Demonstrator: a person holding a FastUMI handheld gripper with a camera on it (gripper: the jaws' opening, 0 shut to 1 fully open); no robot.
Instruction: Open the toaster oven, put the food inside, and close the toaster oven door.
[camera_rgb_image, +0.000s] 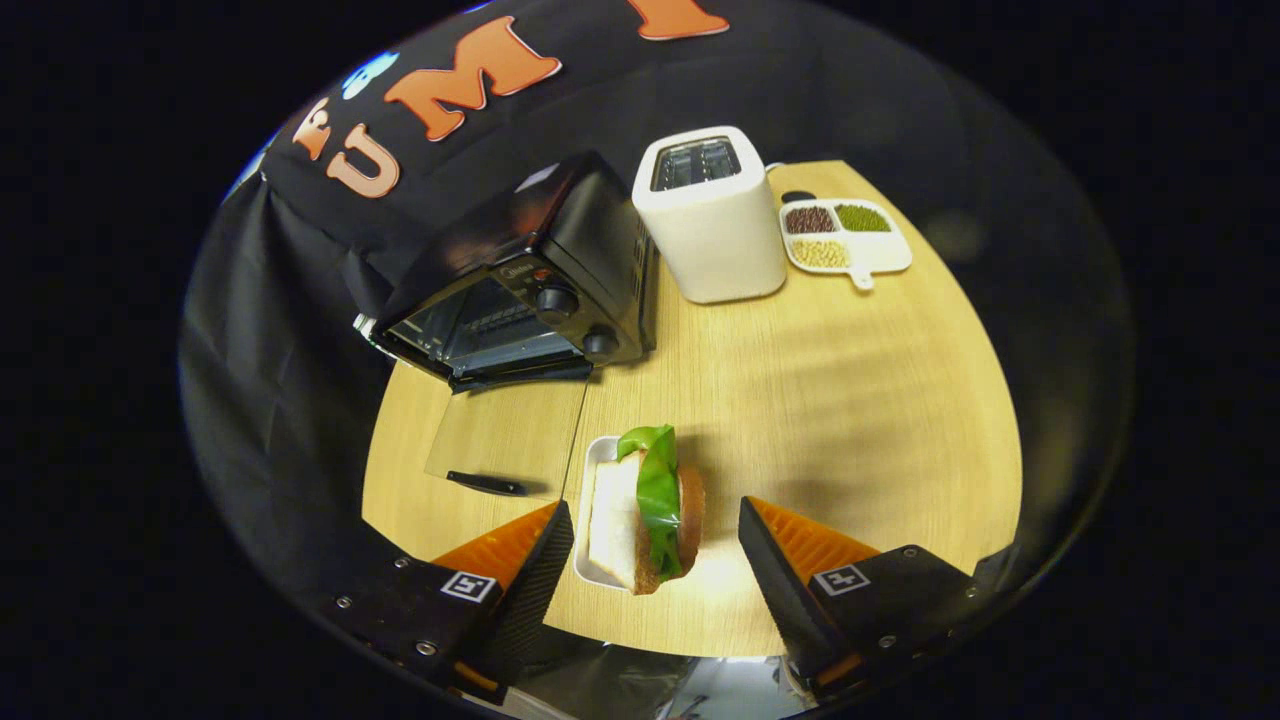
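the sandwich (648, 510), white bread with a green leaf in it, is seen standing on edge on a small white tray (597, 462) near the front edge of the table (850, 400), directly between the fingers of the gripper (655, 560). the fingers are spread wide, one on each side of the food, and neither is seen to touch it, so nothing is gripped. the toaster oven (530, 285) is set at the back left corner of the table, and its glass door (500, 430) is already dropped flat onto the table top, the dark handle (487, 484) at its near edge. the opening step is judged done and the pick-up of the food is in hand; the next move calls for the fingers to be closed squarely on the bread faces, gently enough that the soft slices are not crushed. a white toaster (712, 215) and a divided dish of beans (843, 235) are placed at the back edge. the inside of the oven is dark and hard to make out, and the tray's near end is cut off behind the left finger.
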